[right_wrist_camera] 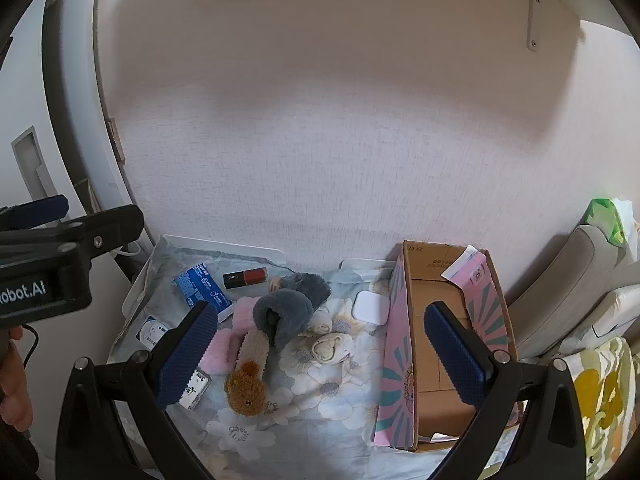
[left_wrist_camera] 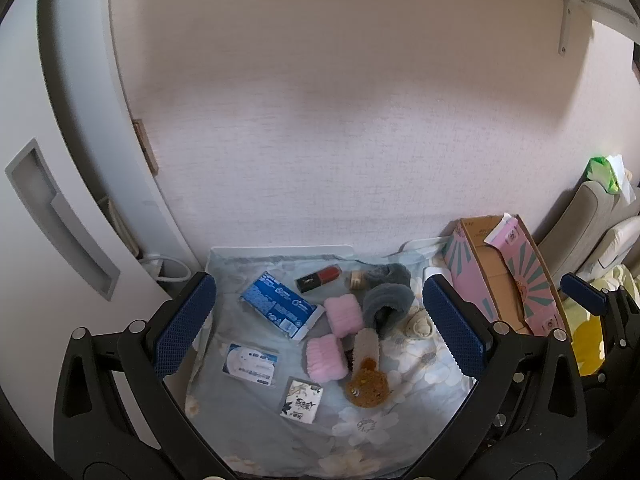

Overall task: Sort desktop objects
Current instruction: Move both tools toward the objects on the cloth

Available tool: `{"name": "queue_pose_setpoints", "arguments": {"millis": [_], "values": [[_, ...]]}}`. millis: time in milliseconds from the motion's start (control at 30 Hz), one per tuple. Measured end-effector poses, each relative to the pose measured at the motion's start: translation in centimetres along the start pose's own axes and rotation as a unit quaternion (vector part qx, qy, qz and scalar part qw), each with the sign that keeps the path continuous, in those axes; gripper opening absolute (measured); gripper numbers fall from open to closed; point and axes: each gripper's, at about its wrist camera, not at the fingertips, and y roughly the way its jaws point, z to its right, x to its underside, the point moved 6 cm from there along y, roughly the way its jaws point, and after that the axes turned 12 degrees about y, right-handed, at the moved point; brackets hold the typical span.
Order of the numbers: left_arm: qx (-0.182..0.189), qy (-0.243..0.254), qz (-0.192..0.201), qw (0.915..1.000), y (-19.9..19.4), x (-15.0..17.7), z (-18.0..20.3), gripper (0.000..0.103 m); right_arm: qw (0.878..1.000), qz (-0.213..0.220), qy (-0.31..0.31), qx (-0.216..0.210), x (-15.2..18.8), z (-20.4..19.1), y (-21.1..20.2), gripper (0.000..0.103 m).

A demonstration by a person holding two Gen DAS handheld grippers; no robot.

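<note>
Small objects lie on a floral cloth [left_wrist_camera: 416,376]: a blue packet [left_wrist_camera: 278,305], a red and black lipstick [left_wrist_camera: 319,277], two pink fluffy bands [left_wrist_camera: 343,315], grey fuzzy slippers [left_wrist_camera: 388,300], a bear-headed plush brush [left_wrist_camera: 365,372], a round-printed card [left_wrist_camera: 250,365] and a black-and-white card [left_wrist_camera: 302,400]. My left gripper [left_wrist_camera: 320,328] is open and empty, held above them. My right gripper [right_wrist_camera: 322,354] is open and empty, over the cloth beside an open pink cardboard box [right_wrist_camera: 444,344]. A white case [right_wrist_camera: 371,307] shows in the right wrist view.
The wall stands right behind the cloth. A white cabinet [left_wrist_camera: 60,208] with a recessed handle is on the left, with a cable at its foot. Grey cushions [right_wrist_camera: 568,292] and a green tissue pack [right_wrist_camera: 606,220] are on the right. The other gripper's body [right_wrist_camera: 48,268] shows at left.
</note>
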Motion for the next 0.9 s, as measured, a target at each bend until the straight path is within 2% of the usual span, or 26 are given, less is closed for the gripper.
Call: {"name": "queue_pose_setpoints", "arguments": {"millis": [200,400,533,667,800,900], "values": [[-0.001,0.002,0.002,1.0,0.0,-0.2,0.3,0.103,1.0,0.001,0.005,-0.005,0.0,0.6,0.0,0.103],[0.029,-0.008,0.017,0.9994,-0.3,-0.3,-0.3,0.103,1.0,-0.001,0.003,-0.008,0.0,1.0,0.1,0.103],[-0.004,-0.029,0.038,0.9989,-1.2,-0.9,-3.9,0.103,1.0,0.012,-0.001,-0.005,-0.7,1.9,-0.1,0.103],[-0.027,-0.043,0.041,0.9979,-1.6,-0.8,-6.8,0.103,1.0,0.004,0.003,-0.015,-1.0,2.3,0.4,0.103],[-0.026,-0.037,0.02,0.9988,-0.7,1.9,-7.0,0.103,0.999,-0.028,-0.005,-0.034,0.7,1.5,1.9,0.103],[-0.016,-0.033,-0.019,0.9991,1.5,6.3,-6.2,0.103,0.997,-0.058,-0.021,-0.044,2.8,0.4,3.5,0.103]]}}
